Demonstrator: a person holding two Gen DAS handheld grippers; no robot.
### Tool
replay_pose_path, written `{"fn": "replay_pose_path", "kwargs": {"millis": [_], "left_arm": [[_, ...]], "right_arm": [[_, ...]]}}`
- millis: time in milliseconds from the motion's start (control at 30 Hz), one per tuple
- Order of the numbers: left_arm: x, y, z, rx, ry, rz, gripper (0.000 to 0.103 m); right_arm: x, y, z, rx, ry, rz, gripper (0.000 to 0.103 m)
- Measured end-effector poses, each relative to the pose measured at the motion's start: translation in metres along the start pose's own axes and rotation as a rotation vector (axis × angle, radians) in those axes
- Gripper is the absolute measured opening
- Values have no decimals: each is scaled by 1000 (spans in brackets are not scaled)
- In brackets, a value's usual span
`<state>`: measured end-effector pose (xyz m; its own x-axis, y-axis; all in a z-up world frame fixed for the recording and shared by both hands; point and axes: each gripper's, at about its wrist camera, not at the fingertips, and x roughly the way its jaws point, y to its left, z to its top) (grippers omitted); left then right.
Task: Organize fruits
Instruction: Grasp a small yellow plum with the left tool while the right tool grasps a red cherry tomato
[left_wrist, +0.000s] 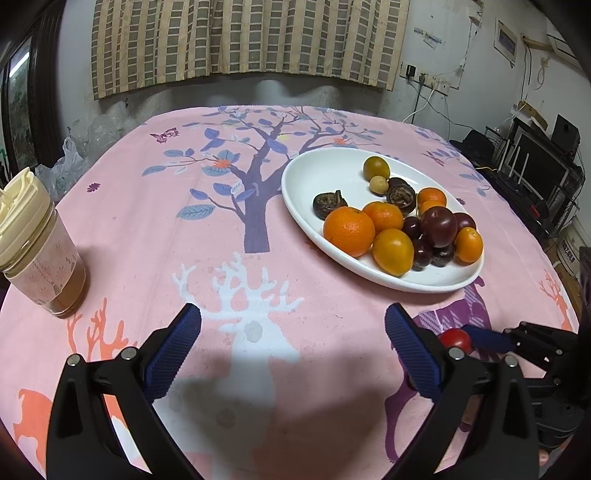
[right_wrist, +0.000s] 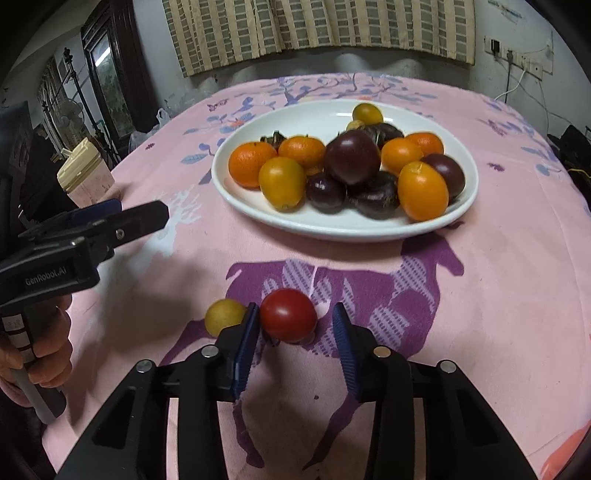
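Right tongs (right_wrist: 295, 328): gaping around red tomato (right_wrist: 288, 314), not yet pinching; centring, then closing gently.
Left tongs (left_wrist: 291, 347): hanging wide, holding nothing.
Plate (right_wrist: 258, 206): waiting far.

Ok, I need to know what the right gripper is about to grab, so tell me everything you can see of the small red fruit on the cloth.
The red fruit is small, round, smooth and glossy, like a cherry tomato. It sits on the pink tablecloth, on the purple deer print, outside the white plate. It lies between the fingers of the open right gripper, against or very near the left pad, clear of the right. A small yellow fruit lies beyond that pad.
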<state>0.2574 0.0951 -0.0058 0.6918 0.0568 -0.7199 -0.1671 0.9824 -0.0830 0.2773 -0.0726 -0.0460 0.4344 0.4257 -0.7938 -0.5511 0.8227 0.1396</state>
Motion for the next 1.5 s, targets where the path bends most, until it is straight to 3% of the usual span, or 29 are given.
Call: {"fn": "replay_pose_path", "kwargs": {"millis": [267,633,767,900,933,1000,1100,1367,1500], "left_arm": [[0,-2,-1,10,1,4,98],[2,-9,-4,36,14,-3,98],[-3,-25,-10,99,13,-85,98],[-8,-52,-23,224,21,-197,97],[-9,-57,-26,255,20,-208,96],[-8,-71,-32,321,27,-228,79],[-2,-83,-39,375,55,-237,65],[11,-90,-44,398,103,-248,41],[14,-93,-48,409,115,-247,35]], "right_arm": [[2,5,-1,-37,-13,-14,31],[-16,-6,3,26,-67,-8,30],[-27,-17,7,70,-108,-12,30],[-34,-32,9,136,-129,-24,30],[-34,-34,9,145,-130,-27,30],[-34,-36,9,152,-131,-30,30],[-34,-33,9,140,-134,-32,30],[-34,-31,9,136,-135,-33,31],[-35,-31,9,135,-135,-33,31]]}}
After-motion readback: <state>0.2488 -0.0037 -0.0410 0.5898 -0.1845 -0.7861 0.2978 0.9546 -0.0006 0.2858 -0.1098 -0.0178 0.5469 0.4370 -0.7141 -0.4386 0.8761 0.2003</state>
